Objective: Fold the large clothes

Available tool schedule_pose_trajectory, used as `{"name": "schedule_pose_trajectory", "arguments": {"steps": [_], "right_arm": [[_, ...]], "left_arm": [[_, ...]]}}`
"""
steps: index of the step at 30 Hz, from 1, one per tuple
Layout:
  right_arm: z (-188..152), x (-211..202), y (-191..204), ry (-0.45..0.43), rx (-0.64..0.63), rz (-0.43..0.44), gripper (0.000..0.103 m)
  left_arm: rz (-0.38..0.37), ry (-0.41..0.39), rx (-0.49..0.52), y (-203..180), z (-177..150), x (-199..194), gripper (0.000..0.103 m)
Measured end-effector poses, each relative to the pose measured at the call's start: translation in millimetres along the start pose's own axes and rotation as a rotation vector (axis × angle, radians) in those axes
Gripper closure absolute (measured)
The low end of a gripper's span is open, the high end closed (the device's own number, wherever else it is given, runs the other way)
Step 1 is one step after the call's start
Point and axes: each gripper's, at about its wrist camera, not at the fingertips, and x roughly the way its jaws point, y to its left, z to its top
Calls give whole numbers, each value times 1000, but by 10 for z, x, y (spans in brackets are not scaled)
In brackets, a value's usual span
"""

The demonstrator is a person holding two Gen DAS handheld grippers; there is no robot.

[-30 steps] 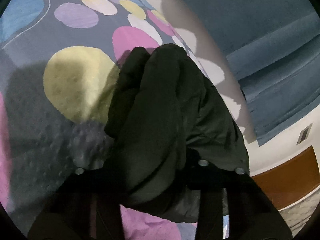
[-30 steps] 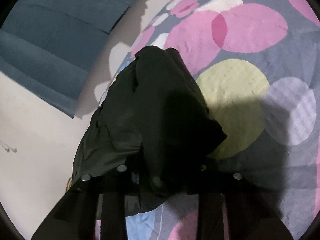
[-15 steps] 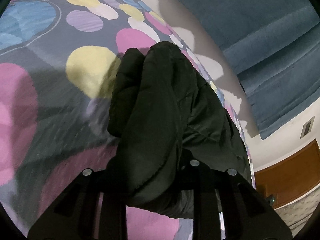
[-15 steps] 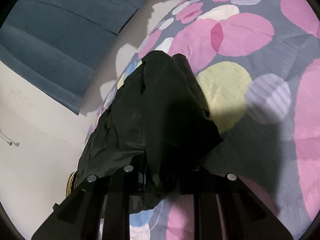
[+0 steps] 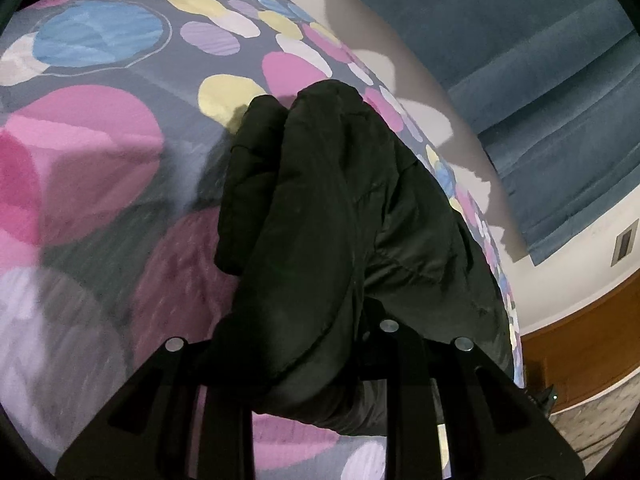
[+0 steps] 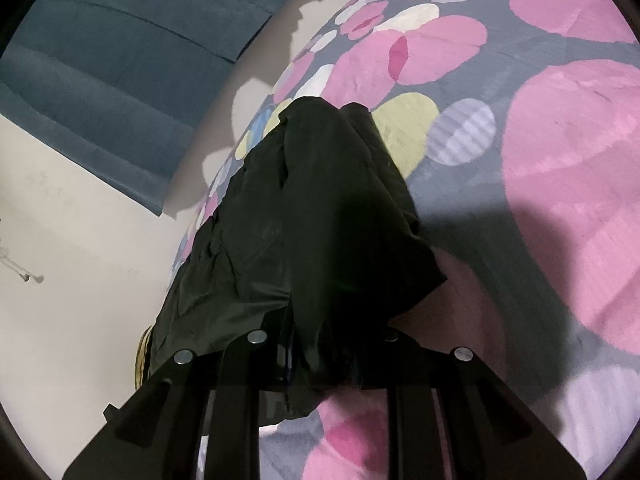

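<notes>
- Two grippers, one garment: left gripper (image 5: 316,344) and right gripper (image 6: 324,344) each have jaws nearly closed, pinching a thick bunch of the same black jacket (image 5: 344,216). Over the last second both sets of jaws closed down further onto the cloth and then held.
- Key relation: from each pair of jaws the jacket (image 6: 312,208) runs straight ahead and away, long axis along the pointing line, far end draped onto the bedspread (image 5: 100,152). Neither hand is plainly nearer; each holds its own gathered end or edge.
- Left wrist view: bulk falls ahead and to the right of the jaws, toward the bed's edge; a rolled, sleeve-like lobe sits ahead-left.
- Right wrist view: mirror case, with slack cloth spilling ahead-left over the bed's edge.
- Material: thin, slightly shiny woven shell, lightly padded, creased and stitched; limp, so it sags between grips.
- Bedspread (image 6: 560,160): soft, textured grey fabric with pink, yellow, lilac and blue discs.
- Beyond the bed: pale wall, blue curtain (image 5: 540,80).
- Judgement: next move depends on carrying both pinches together so the fold lands square.
</notes>
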Motion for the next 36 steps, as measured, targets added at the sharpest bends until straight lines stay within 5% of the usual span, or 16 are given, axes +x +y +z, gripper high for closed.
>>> {"name": "schedule_pose_trajectory", "arguments": {"steps": [29,36], "right_arm": [[-353,-388,-104,32,12,-8,82],[-356,-376,-252,17,86,32,65]], "left_arm": [[24,16,11,130,-273,-375,81],[21,15,-4,162,-296,-388,74]]}}
